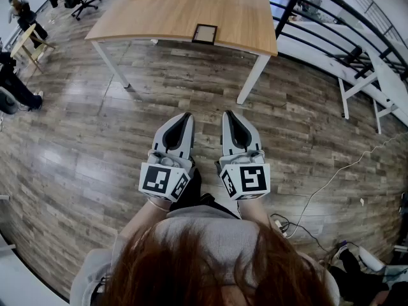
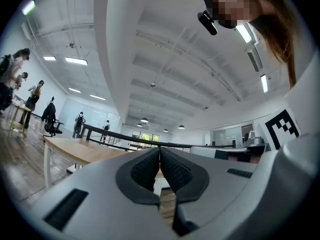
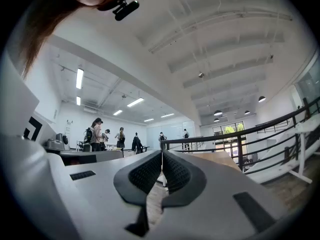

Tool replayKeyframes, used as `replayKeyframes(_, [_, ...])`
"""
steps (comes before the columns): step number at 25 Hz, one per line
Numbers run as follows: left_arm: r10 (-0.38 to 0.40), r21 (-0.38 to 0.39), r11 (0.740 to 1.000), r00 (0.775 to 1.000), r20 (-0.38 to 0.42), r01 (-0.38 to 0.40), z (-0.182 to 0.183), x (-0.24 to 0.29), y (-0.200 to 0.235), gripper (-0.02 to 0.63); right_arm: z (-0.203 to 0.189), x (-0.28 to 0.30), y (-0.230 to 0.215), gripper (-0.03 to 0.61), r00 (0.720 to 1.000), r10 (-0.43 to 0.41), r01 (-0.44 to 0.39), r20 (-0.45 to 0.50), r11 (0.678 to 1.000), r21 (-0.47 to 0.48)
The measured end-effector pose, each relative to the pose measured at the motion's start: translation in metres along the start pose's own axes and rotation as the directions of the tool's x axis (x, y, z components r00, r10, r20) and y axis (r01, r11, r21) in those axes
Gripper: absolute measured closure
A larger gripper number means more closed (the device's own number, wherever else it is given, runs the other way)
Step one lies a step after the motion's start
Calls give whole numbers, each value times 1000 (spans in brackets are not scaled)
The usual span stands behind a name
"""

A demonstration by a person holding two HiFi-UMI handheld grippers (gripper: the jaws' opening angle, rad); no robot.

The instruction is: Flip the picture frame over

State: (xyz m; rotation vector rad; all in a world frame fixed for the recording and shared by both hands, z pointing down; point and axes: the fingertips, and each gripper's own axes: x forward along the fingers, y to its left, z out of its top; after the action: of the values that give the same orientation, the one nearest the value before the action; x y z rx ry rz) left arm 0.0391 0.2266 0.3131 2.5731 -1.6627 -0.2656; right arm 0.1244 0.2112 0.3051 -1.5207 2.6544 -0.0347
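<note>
Hovering side by side over open plank floor (image 1: 95,132), the left gripper (image 1: 185,115) and right gripper (image 1: 228,114) each have their jaws pressed together on nothing. A white cable (image 1: 326,182) trails along the floor to the right. Farther ahead, the picture frame (image 1: 205,34) lies flat at the wooden table's (image 1: 159,11) near edge. A black railing (image 1: 291,8) stands beyond the table's right end.

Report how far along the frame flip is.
Nothing is done yet: the picture frame lies flat near the front edge of the table, untouched. Nothing is in hand: the left gripper and right gripper are shut and empty, held over the floor short of it. Approach, grasp and flip all remain.
</note>
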Motion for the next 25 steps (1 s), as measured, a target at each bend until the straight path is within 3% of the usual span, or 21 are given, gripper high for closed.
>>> replayKeyframes(8, [-31,-25,999,999,9,31,-11,67,53,605,-16,76,-10,561,1000,-6,6,-8,999,-37])
replayKeyframes(21, [-136,-8,991,991,3,136,17,245,196,604,-6,295,-65,561,994,-104,105,14,993,-51])
replayKeyframes(25, [-153,-29,988,988,-27,152,4,264,213,604,-29,321,-67,560,996,-65,61,-54,996,-68])
